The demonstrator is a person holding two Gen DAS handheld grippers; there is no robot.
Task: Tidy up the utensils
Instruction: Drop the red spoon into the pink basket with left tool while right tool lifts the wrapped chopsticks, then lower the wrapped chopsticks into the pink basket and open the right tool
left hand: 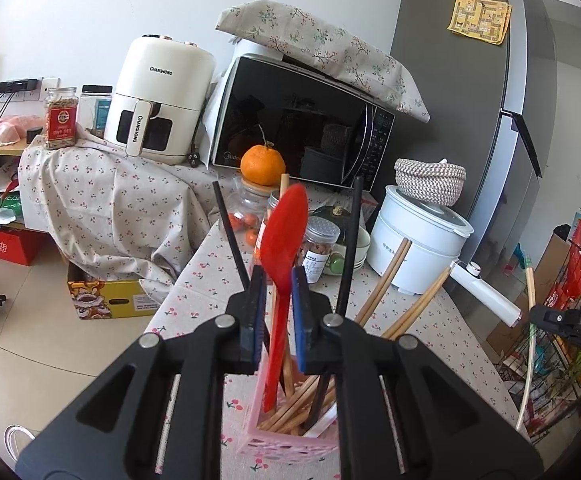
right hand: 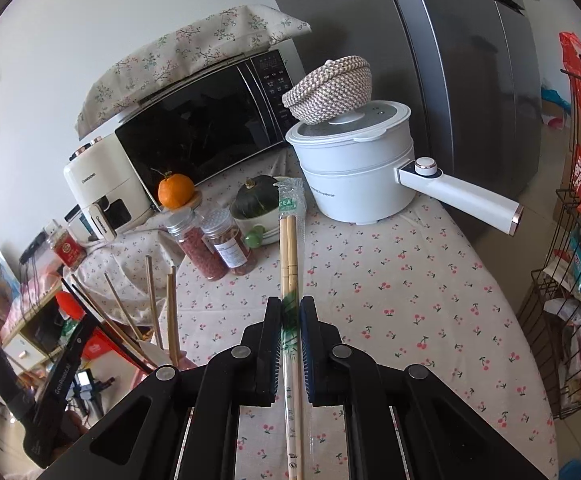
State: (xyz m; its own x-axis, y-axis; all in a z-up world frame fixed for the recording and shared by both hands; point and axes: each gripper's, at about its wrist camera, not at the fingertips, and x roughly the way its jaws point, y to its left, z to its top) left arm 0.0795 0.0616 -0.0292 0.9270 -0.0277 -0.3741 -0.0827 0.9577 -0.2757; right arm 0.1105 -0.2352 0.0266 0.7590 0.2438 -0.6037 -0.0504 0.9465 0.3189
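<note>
In the left wrist view my left gripper (left hand: 277, 280) is open, its jaws standing on either side of a red spoon (left hand: 280, 248) that stands in a pink utensil holder (left hand: 286, 436). The holder also contains wooden chopsticks (left hand: 382, 284) and black chopsticks (left hand: 350, 240). In the right wrist view my right gripper (right hand: 290, 308) is shut on a wrapped pair of wooden chopsticks (right hand: 289, 240) and holds it above the table. The holder's chopsticks (right hand: 152, 300) show at the lower left there, next to the left gripper's body (right hand: 50, 380).
The cherry-print tablecloth (right hand: 390, 288) bears a white electric pot (right hand: 354, 168) with a long handle, a woven basket (right hand: 330, 84) on its lid, two spice jars (right hand: 214, 244), a green squash (right hand: 258, 196), an orange (right hand: 175, 190), a microwave (right hand: 194, 132) and an air fryer (left hand: 154, 96). A fridge (right hand: 462, 60) stands behind; a wire rack (right hand: 570, 280) at right.
</note>
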